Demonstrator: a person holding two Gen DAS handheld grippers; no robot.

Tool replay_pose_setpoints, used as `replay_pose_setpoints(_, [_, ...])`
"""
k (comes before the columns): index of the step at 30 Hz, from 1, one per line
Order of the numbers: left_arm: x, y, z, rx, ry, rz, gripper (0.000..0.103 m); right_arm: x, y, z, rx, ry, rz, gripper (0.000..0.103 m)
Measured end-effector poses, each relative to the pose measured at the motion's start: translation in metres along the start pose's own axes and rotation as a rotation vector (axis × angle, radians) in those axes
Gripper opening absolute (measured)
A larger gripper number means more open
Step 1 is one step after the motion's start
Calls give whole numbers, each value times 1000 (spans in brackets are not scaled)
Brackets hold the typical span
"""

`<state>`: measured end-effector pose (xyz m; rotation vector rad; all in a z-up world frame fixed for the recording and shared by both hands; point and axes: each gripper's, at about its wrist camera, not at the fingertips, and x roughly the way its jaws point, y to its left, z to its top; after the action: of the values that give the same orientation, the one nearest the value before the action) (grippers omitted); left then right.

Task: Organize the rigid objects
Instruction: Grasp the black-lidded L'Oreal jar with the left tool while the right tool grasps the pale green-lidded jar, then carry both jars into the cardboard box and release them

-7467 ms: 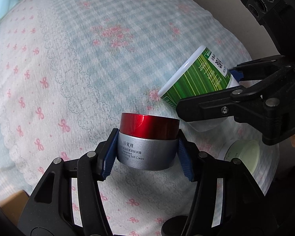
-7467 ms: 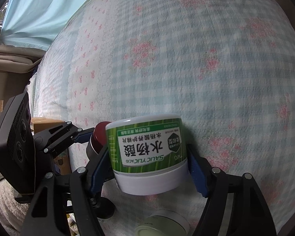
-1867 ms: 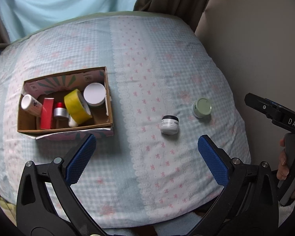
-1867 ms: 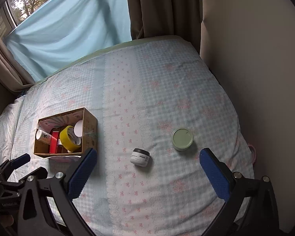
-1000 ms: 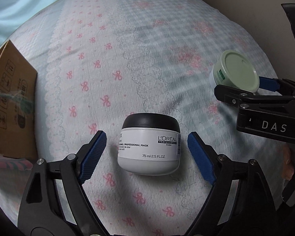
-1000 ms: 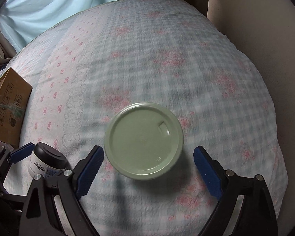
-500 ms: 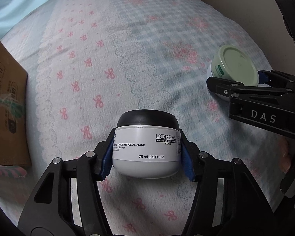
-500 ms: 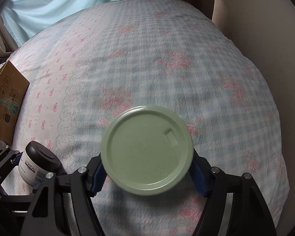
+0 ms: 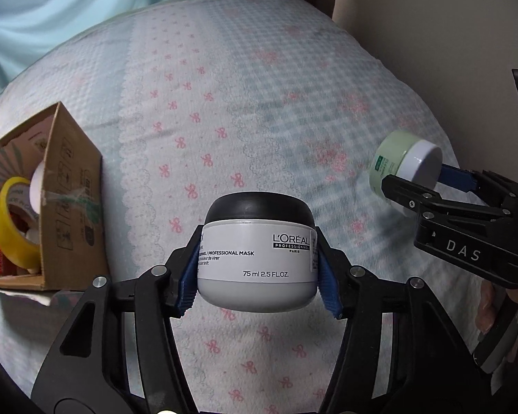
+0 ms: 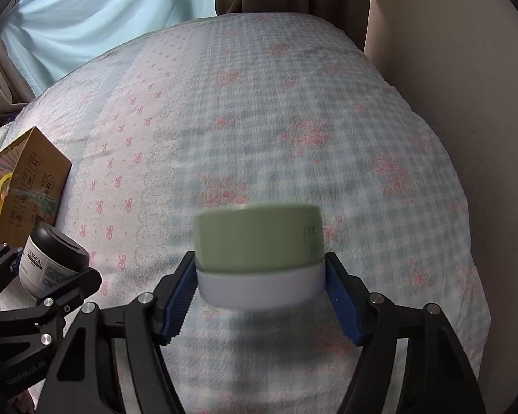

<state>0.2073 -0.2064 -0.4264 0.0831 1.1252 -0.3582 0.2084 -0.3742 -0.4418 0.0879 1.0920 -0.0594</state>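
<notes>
My left gripper (image 9: 257, 281) is shut on a grey L'Oréal mask jar (image 9: 257, 257) with a black lid, held upright above the bedspread. That jar (image 10: 50, 264) also shows at the left edge of the right wrist view. My right gripper (image 10: 260, 295) is shut on a pale green jar (image 10: 259, 252) with a white base, lifted off the bed and slightly blurred. In the left wrist view the green jar (image 9: 405, 162) hangs at the right between the right gripper's blue pads.
A cardboard box (image 9: 70, 203) stands on the bed at the left, holding a yellow tape roll (image 9: 10, 220), a red item and white containers. The checked floral bedspread (image 10: 259, 120) fills the middle. A beige wall (image 10: 449, 69) runs along the right; curtains hang behind.
Both grippers closed on their jars and lifted them off the bedspread. The cardboard box has come further into view at the left.
</notes>
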Motion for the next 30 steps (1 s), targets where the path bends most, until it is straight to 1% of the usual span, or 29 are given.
replay_pose_setpoints(5, [-62,14,15,-50,-28,-9,54,-60,10,13,27,-52,-8,66])
replay_pose_setpoints(8, [-103,27,17,-90,-53,-22,54,-100,20,20,40,-83,-2,65])
replay_pose_setpoints(9, [-116,32,17,-99,-61,-25,54,-100,20,20,40,-83,-2,65])
replay_pose_setpoints(15, [-187,76,15,-116,-96,-27,54,-173,53,33,45,-134,13,66])
replay_pose_setpoints(16, [-197,86,15,-118,-102,-27,54,-183,61,35,46,-141,15,66])
replay_pose_setpoints(17, [-208,97,16,-122,-106,-29,54,-204,78,39,53,-160,18,66])
replay_pose_setpoints(21, [-250,143,15,-119,-127,-28,54,-241,119,47,79,-195,37,66])
replay_pose_setpoints(22, [-259,154,14,-112,-131,-27,54,-241,119,47,79,-195,37,66])
replay_pose_setpoints(23, [-266,166,15,-105,-132,-30,54,-248,131,49,81,-203,43,66])
replay_pose_setpoints(24, [-273,179,14,-100,-133,-33,54,-262,156,53,79,-222,48,66])
replay_pose_setpoints(27, [-290,218,12,-94,-128,-39,54,-275,196,57,79,-238,56,66])
replay_pose_setpoints(28, [-295,232,11,-96,-128,-44,54,-275,196,57,79,-238,56,66])
replay_pose_setpoints(29, [-301,246,9,-98,-127,-48,54,-282,222,60,87,-237,71,66])
replay_pose_setpoints(30, [-305,258,7,-98,-127,-47,54,-282,222,60,87,-237,71,66])
